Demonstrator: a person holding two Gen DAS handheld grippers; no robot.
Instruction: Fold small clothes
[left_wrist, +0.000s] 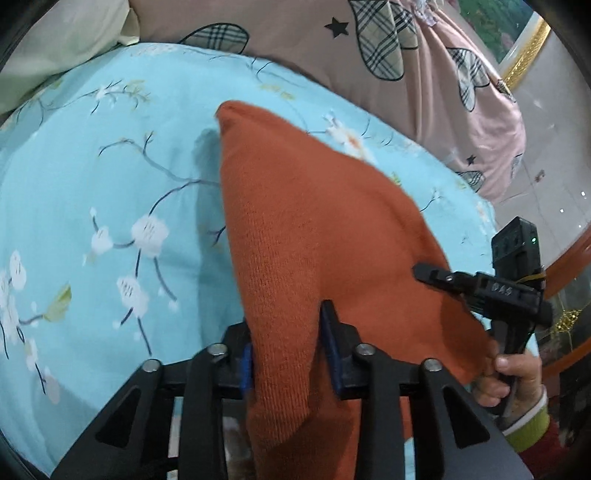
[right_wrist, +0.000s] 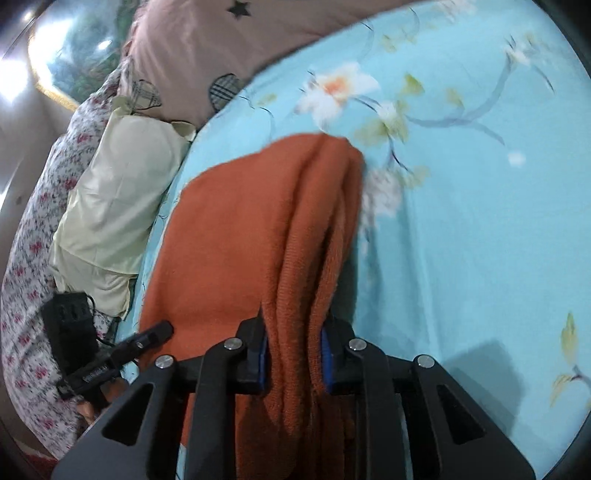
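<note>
Both the left gripper (left_wrist: 288, 347) and right gripper (right_wrist: 293, 354) are clamping the rust-orange knit garment (left_wrist: 314, 229) mid-fold (lifted off the floral sheet (left_wrist: 92, 166)), probably needing laying toward twelve o'clock next.

Wrist views, close, angled down; both share bedsheet (left_wrist: 92, 166).

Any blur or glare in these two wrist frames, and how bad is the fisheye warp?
Left wrist: orange knit sharp near the jaws, mild smear on the floral sheet at its far edge, strong barrel warp. Right wrist: flowers on the sheet streaked by motion, blown-out ceiling lights top left, the gripper's shadow lower right.
</note>
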